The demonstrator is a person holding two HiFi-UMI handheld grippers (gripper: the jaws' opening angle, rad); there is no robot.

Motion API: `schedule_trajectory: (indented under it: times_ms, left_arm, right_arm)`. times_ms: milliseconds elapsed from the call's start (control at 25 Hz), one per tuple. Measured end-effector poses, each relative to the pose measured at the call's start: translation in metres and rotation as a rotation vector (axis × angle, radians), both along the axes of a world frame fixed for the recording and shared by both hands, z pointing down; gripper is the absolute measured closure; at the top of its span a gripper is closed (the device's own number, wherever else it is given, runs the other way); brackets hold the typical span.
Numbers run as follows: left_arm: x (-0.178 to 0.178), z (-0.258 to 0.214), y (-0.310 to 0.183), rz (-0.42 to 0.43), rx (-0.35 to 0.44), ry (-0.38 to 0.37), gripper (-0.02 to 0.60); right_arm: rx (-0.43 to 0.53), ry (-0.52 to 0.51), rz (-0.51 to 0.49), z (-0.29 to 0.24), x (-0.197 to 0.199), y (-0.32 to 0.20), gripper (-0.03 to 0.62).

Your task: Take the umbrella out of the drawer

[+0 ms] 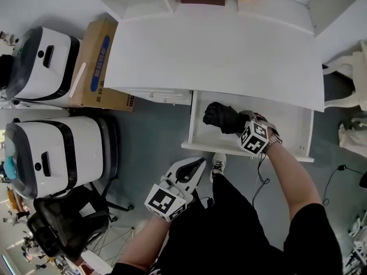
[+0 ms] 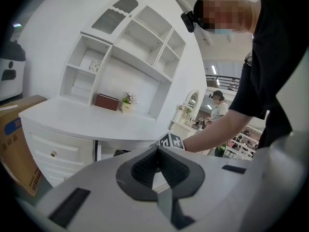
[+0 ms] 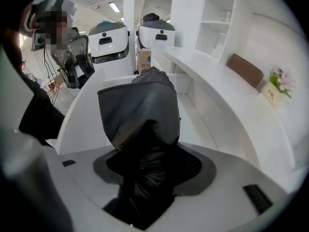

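The umbrella [image 1: 221,118] is a short, folded black bundle in the left part of the open drawer [image 1: 287,125], which is pulled out from under the white counter [image 1: 218,50]. The right tool [image 1: 241,126] is pinching it. In the right gripper view the dark pads of the right tool [image 3: 145,173] are closed on crumpled black fabric at one end. The rest of the umbrella [image 3: 142,115] sticks out past them along the drawer. Whether it rests on the drawer floor or is already raised, I cannot tell.

It looks light. It is probably soft and a little slick on the outside, with a stiff folded shaft and ribs inside. A hold on loose cloth alone could slide or let the bundle sag and swing. The better place to grip is across the thick middle, where the core takes the squeeze. Held near one end, as it is here, it calls for a slow, level lift clear of the drawer's near rim.

The left tool [image 1: 192,169] hangs low beside the person's leg. Its pads are pressed together on nothing, as the left gripper view shows [image 2: 155,170].
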State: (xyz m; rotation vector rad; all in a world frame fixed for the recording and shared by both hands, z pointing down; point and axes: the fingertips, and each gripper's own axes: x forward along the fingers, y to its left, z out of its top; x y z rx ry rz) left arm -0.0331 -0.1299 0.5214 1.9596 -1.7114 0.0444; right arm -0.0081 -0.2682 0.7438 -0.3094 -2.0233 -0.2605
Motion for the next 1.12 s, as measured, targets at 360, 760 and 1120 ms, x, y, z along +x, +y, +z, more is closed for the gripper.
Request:
schedule_trajectory:
  times_ms: [360,760,1120]
  left_arm:
    - [-0.003,-0.023,0.017,0.003,0.028,-0.025,0.578]
    - [-0.010,-0.053,0.040,0.063,0.102,-0.012,0.578]
    - [-0.026,-0.067,0.091,0.115,0.134,-0.020,0.578]
  right_arm:
    - [0.000,-0.195,0.145,-0.087,-0.009,0.005,0.355]
    - [-0.064,-0.409,0.396,-0.171,-0.010,0.029,0.355]
    - [-0.106,-0.520,0.584,-0.214,-0.007,0.083,0.355]
